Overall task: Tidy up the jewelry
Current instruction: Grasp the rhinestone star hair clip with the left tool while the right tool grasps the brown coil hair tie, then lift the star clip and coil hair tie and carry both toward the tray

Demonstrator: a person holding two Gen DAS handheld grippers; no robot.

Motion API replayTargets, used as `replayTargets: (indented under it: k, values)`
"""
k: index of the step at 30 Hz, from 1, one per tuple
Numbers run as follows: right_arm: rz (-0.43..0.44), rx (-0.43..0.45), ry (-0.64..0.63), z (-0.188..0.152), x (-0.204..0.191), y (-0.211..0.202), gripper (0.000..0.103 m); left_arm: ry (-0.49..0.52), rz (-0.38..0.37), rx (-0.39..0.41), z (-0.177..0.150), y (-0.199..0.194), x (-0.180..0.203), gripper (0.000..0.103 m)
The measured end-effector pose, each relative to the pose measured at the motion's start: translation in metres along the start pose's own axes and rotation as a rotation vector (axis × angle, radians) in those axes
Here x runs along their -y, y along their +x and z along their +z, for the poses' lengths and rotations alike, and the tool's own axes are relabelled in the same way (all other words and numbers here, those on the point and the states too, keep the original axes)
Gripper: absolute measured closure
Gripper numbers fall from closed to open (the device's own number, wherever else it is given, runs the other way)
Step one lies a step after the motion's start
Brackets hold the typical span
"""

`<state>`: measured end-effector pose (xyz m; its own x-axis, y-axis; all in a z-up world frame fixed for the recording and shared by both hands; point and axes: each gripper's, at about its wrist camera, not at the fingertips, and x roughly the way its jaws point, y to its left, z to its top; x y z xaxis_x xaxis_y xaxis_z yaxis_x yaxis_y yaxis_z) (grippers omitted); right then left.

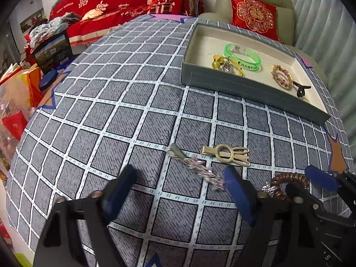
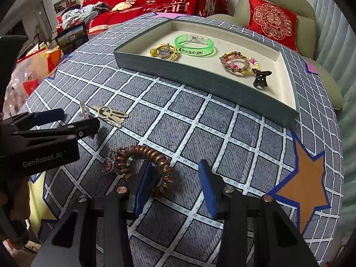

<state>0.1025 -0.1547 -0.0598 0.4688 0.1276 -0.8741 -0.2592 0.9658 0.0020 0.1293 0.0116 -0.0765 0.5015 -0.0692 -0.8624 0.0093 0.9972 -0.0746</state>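
Note:
In the left wrist view my left gripper (image 1: 178,184) is open just above the checked cloth. A sparkly silver hair clip (image 1: 195,166) lies partly between its fingertips, untouched. A beige hair clip (image 1: 227,154) rests just beyond it. In the right wrist view my right gripper (image 2: 175,178) is open over a brown coil hair tie (image 2: 144,158). Its left finger stands inside the loop and the coil's right side lies between the pads, which do not press on it. A crown ring with a pink stone (image 2: 109,162) touches the coil's left side. The left gripper (image 2: 73,118) shows at the left edge.
A grey tray (image 2: 200,77) with cream lining stands at the back right. It holds a green bracelet (image 2: 195,45), gold pieces (image 2: 164,52), a braided bead bracelet (image 2: 238,63) and a dark claw clip (image 2: 261,77). An orange star (image 2: 304,187) marks the cloth. A red cushion and red bedding lie behind.

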Motion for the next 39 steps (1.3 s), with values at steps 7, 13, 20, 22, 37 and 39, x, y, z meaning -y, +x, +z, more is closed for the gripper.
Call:
replayTargets:
  k: [7, 13, 20, 22, 37, 39]
  values:
    - [0.003, 0.012, 0.011, -0.004, -0.002, -0.003, 0.088, 0.025, -0.049, 0.019, -0.005, -0.008, 0.003, 0.060]
    - [0.028, 0.026, 0.078, -0.011, 0.014, -0.012, 0.089, 0.051, -0.101, 0.033, -0.012, -0.014, -0.003, 0.077]
    - [0.056, 0.037, 0.137, -0.017, 0.027, -0.023, 0.090, 0.089, -0.136, 0.055, -0.020, -0.024, -0.006, 0.091]
    - [0.061, 0.041, 0.147, -0.018, 0.029, -0.026, 0.090, 0.098, -0.142, 0.061, -0.020, -0.027, -0.006, 0.091]
    - [0.102, 0.068, 0.184, -0.020, 0.036, -0.037, 0.090, -0.094, -0.035, 0.050, 0.004, -0.018, -0.030, 0.090]
    - [0.107, 0.072, 0.188, -0.020, 0.037, -0.038, 0.090, -0.107, -0.026, 0.048, 0.006, -0.017, -0.032, 0.000]
